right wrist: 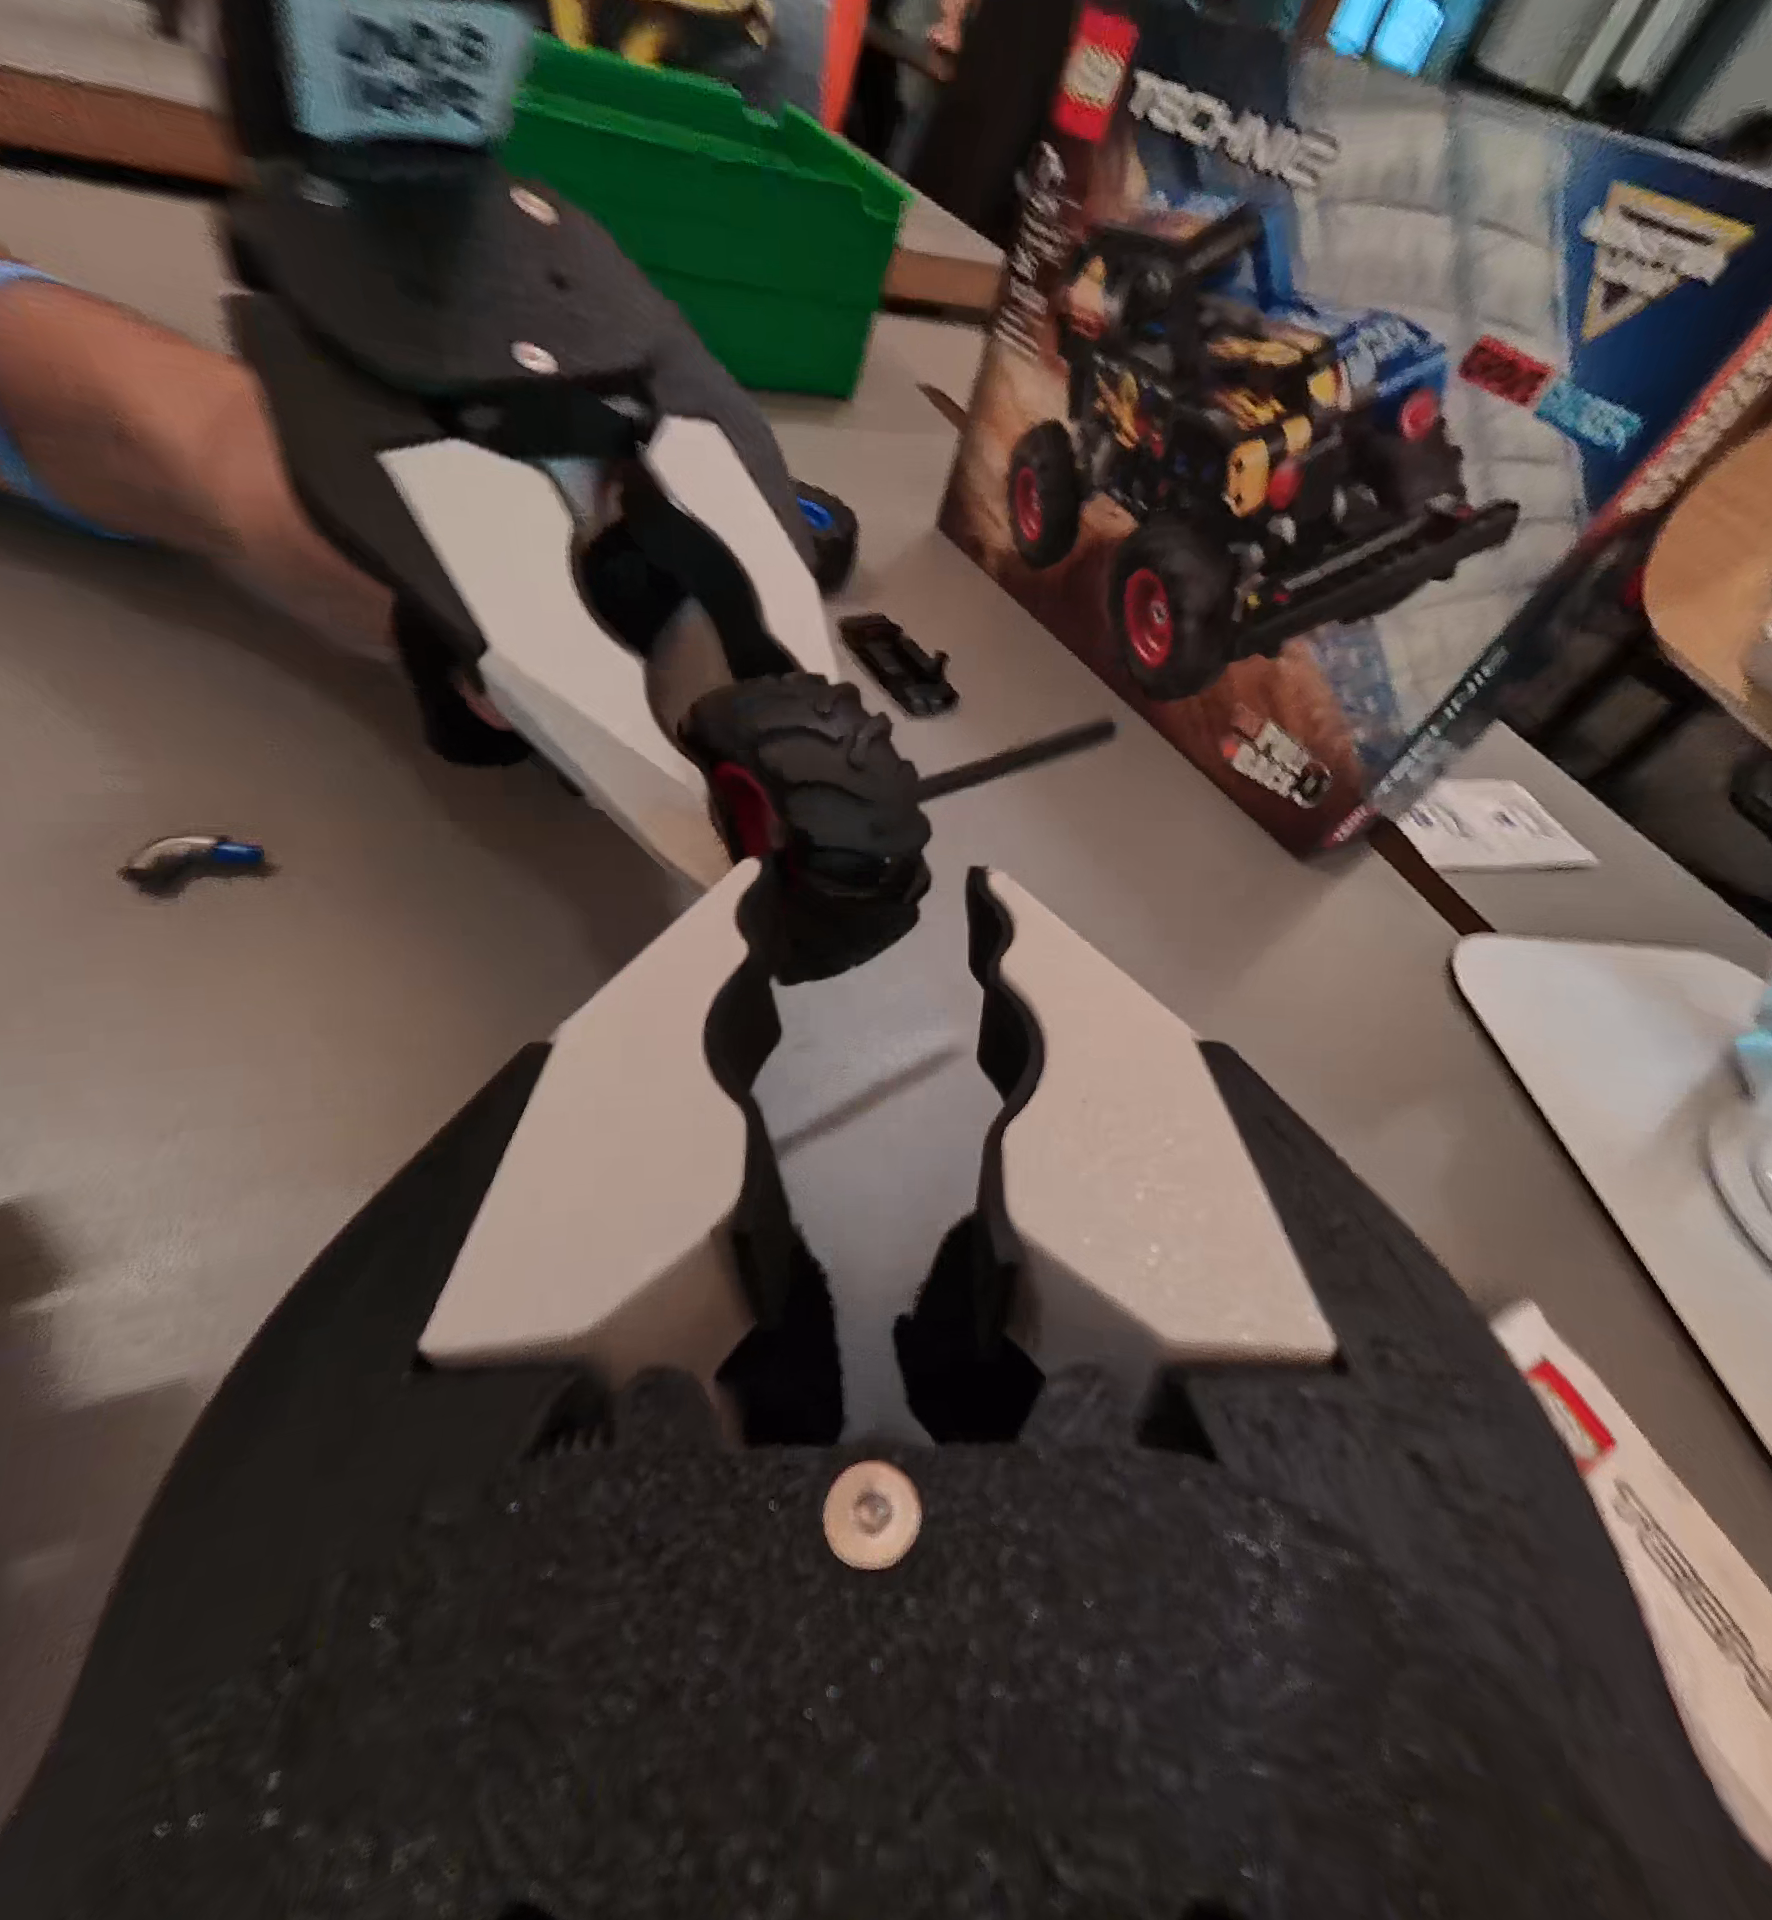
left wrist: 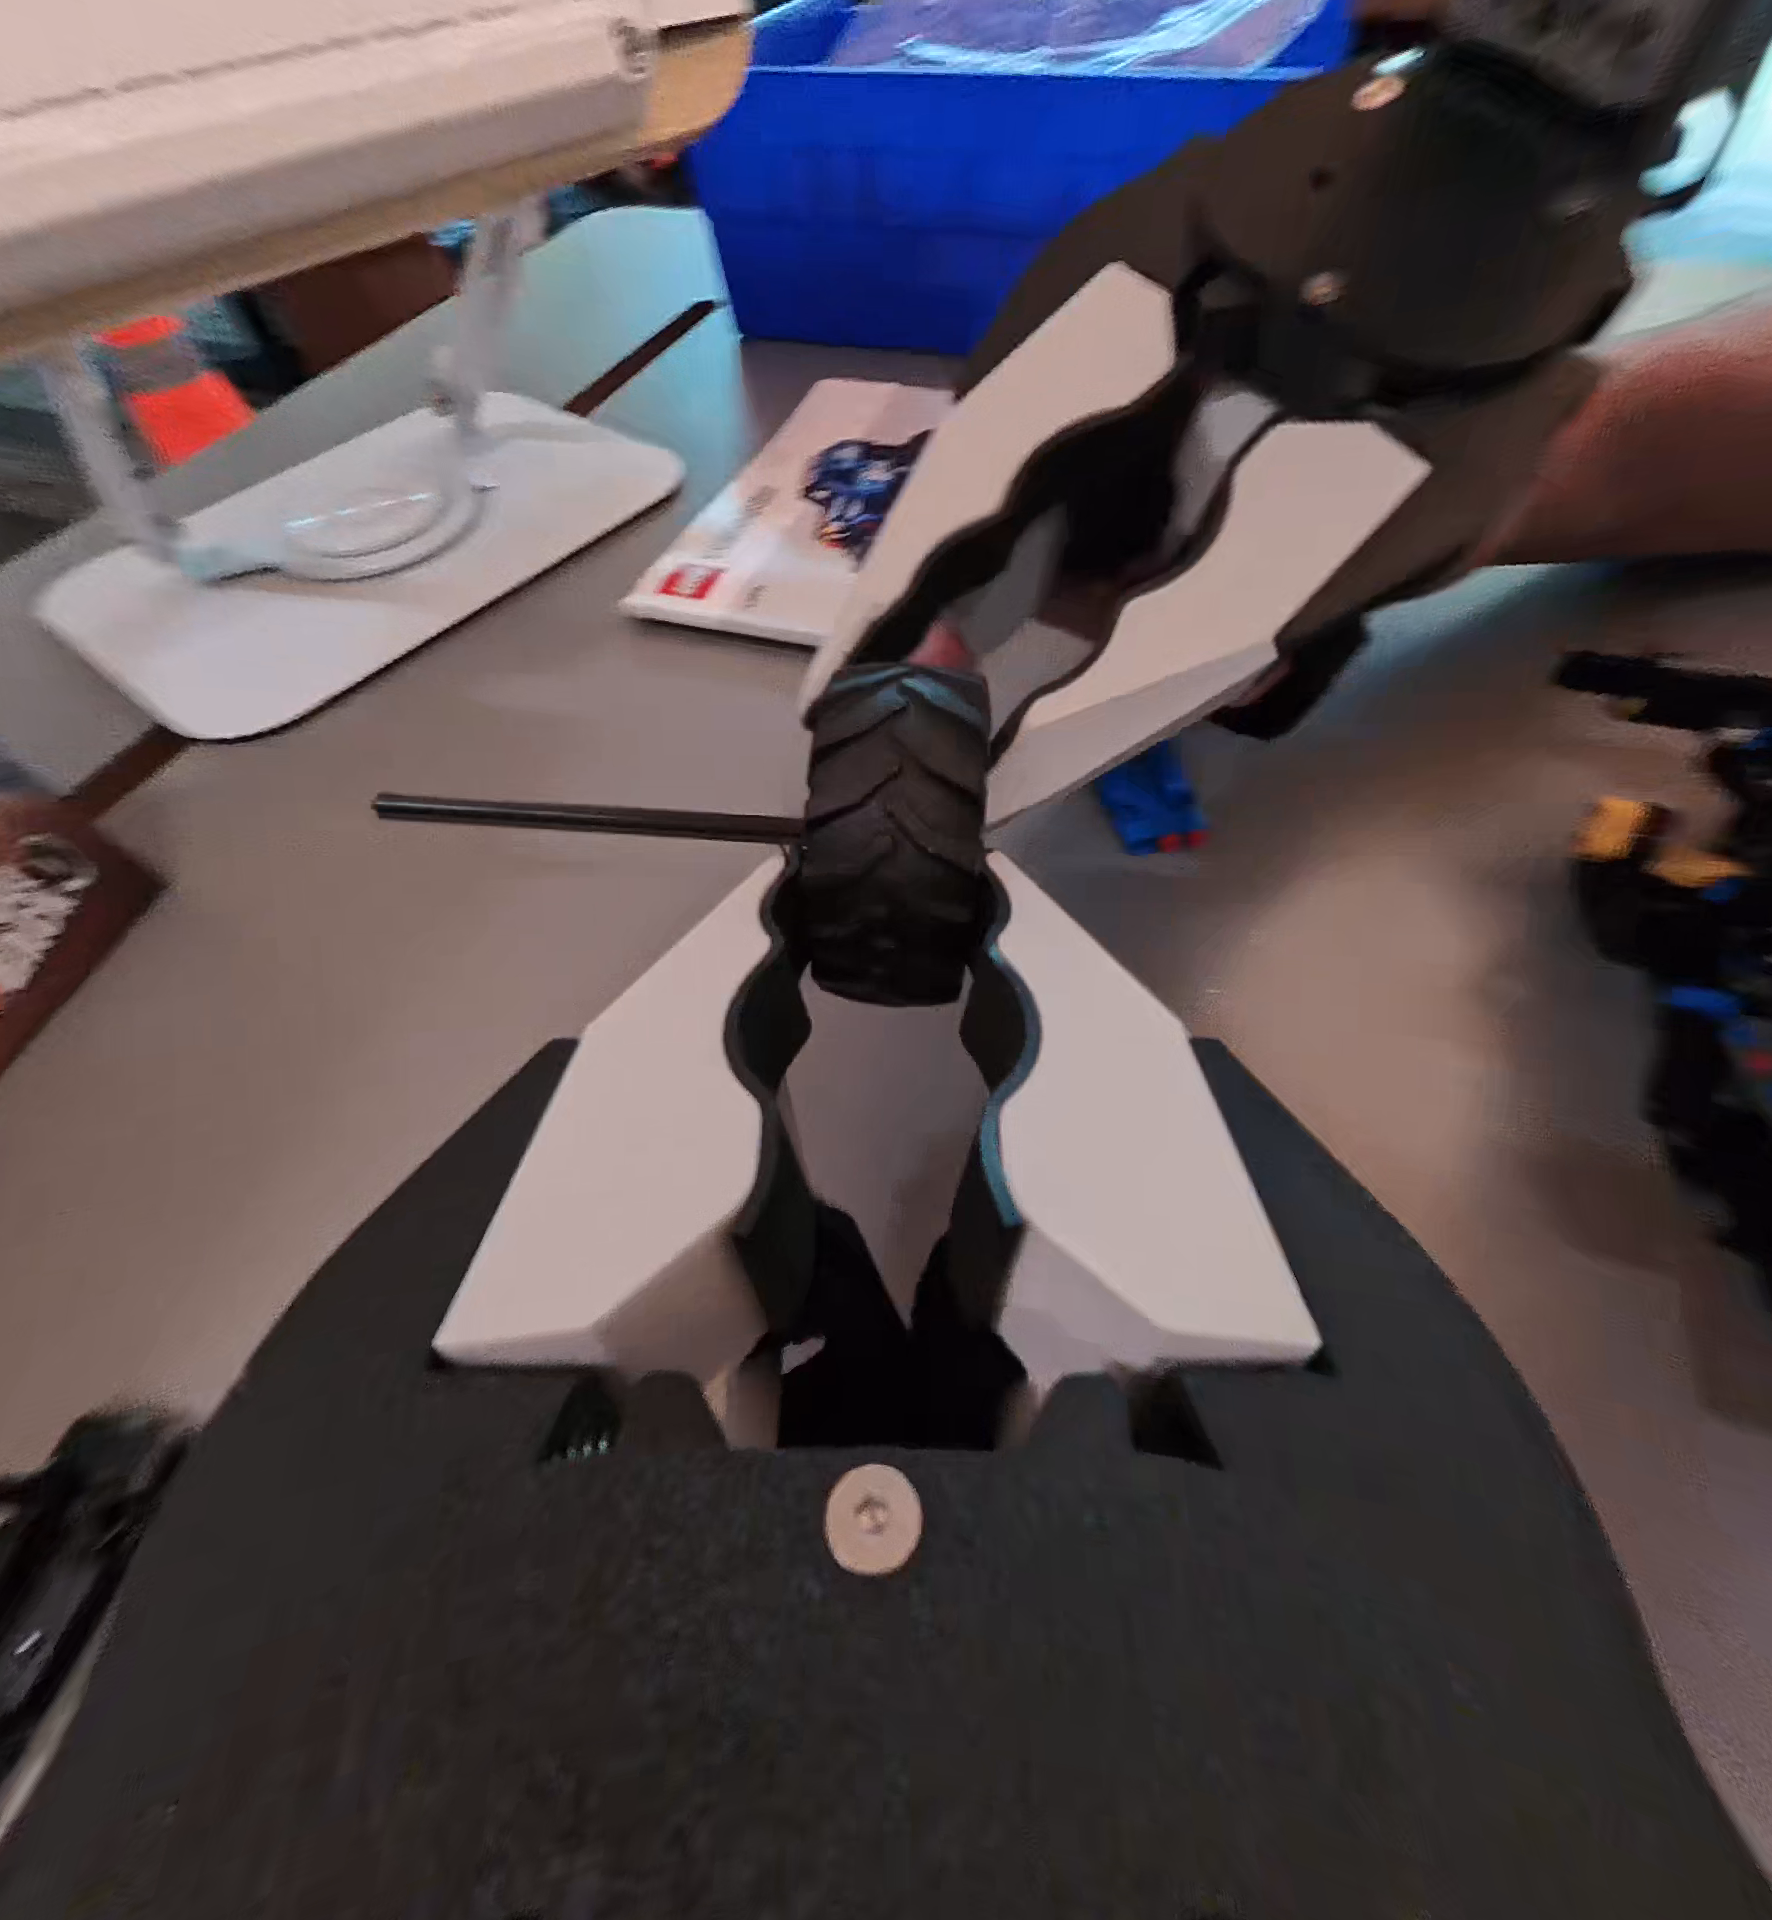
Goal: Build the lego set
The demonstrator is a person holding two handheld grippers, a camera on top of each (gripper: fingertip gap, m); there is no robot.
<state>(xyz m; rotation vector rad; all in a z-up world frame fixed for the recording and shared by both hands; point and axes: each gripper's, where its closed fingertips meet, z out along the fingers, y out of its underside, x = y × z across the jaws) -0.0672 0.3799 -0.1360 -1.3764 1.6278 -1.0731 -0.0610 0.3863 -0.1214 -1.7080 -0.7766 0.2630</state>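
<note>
The left gripper's (left wrist: 887, 899) fingers clamp the black wheel (left wrist: 892, 821), its axle (left wrist: 581, 814) jutting left above the table (left wrist: 394, 997). The right gripper's (right wrist: 871, 883) fingers straddle the wheel, narrowly parted; only one touches it.

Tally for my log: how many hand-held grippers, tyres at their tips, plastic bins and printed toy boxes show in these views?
Hand-held grippers: 2, left hand-held gripper and right hand-held gripper
Black tyre: 1
Plastic bins: 2, blue bin and green bin
Toy box: 1
Total: 6
</note>
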